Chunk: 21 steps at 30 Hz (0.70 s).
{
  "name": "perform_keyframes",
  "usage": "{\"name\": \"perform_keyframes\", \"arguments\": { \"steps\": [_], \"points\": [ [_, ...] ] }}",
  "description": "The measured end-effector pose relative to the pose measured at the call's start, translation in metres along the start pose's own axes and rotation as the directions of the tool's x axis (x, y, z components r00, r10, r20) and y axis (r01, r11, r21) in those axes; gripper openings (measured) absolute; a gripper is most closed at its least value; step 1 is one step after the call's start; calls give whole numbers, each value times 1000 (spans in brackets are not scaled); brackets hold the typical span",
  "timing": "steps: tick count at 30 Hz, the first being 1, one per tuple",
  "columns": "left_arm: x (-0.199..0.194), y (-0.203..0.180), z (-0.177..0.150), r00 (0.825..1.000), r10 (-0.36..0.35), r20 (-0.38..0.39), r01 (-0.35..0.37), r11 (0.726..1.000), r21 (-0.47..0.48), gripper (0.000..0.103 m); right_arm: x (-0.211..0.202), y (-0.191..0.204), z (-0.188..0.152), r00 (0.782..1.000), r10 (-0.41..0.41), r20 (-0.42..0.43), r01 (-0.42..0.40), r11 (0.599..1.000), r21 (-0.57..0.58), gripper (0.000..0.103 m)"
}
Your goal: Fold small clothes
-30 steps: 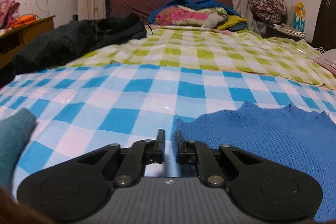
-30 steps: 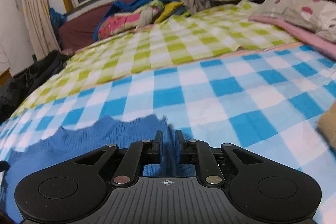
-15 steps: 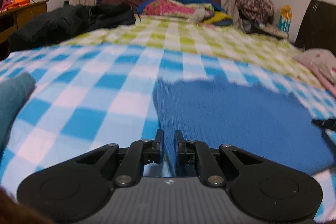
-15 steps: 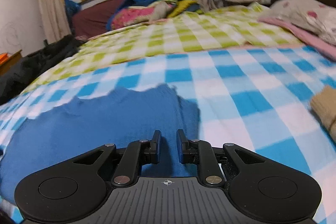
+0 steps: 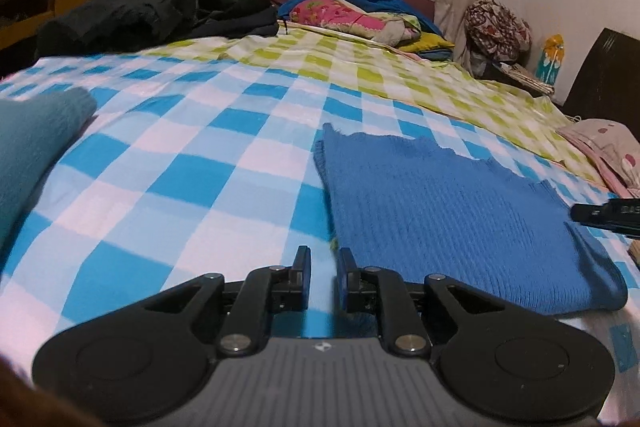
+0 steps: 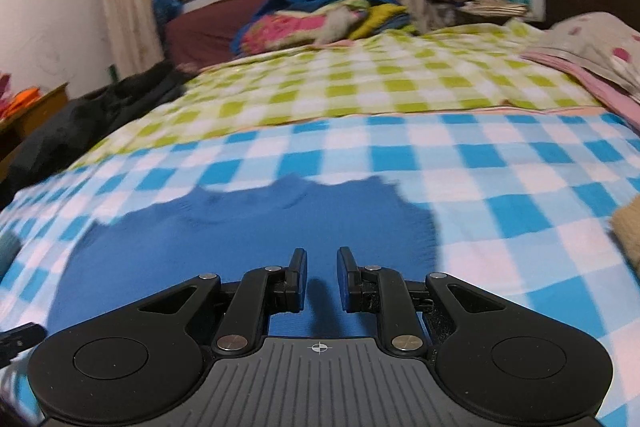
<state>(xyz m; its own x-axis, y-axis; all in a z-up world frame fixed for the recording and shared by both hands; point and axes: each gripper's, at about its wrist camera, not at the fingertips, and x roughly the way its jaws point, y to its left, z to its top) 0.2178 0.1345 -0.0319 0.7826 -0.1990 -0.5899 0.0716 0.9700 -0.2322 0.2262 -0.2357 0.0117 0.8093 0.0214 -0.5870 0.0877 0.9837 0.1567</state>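
Bedding fills both views: a blue and white checked sheet point(image 5: 168, 163) in front and a green checked sheet point(image 5: 360, 67) behind it. No box, basket or other container is seen; clothes lie straight on the bed. The blue knitted sweater point(image 5: 440, 211) lies flat on the blue checked sheet, its near right corner doubled over into a thick fold.

The left wrist view alone shows a teal knitted garment point(image 5: 28, 147) at the left edge, well apart from the sweater, and the black tip of the right gripper point(image 5: 604, 213) entering from the right, over the sweater's right edge. A pile of dark clothes point(image 5: 152, 15) lies on the far left of the bed. The right wrist view alone shows a tan knitted item point(image 6: 628, 231) at the right edge, and the tip of the other gripper in the bottom left corner.

The left gripper point(image 5: 323, 263) points forward and down, low over the sheet, just beside the sweater's left edge. Its jaws are opening, with a narrow gap and only a thin wisp of yarn or edge between them; no cloth is pinched. The right gripper point(image 6: 322, 265) also tilts downward, above the sweater's near right part. Its jaws stand slightly apart, with blue knit seen through the gap below; the view does not show whether they grip cloth.
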Motion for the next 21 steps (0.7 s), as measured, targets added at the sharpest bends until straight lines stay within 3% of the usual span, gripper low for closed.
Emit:
{"name": "perform_keyframes", "arguments": {
  "steps": [9, 14, 21],
  "points": [
    [-6, 9, -9, 995, -101, -16, 101, 995, -25, 22, 18, 72, 1, 990, 97, -106, -104, 992, -71, 19],
    [-8, 9, -12, 991, -131, -19, 130, 991, -32, 23, 28, 135, 6, 975, 169, -147, -191, 969, -157, 27],
    [-8, 15, -11, 986, -166, -26, 164, 984, -71, 23, 56, 196, 10, 959, 200, -200, -238, 953, -190, 38]
  ]
}}
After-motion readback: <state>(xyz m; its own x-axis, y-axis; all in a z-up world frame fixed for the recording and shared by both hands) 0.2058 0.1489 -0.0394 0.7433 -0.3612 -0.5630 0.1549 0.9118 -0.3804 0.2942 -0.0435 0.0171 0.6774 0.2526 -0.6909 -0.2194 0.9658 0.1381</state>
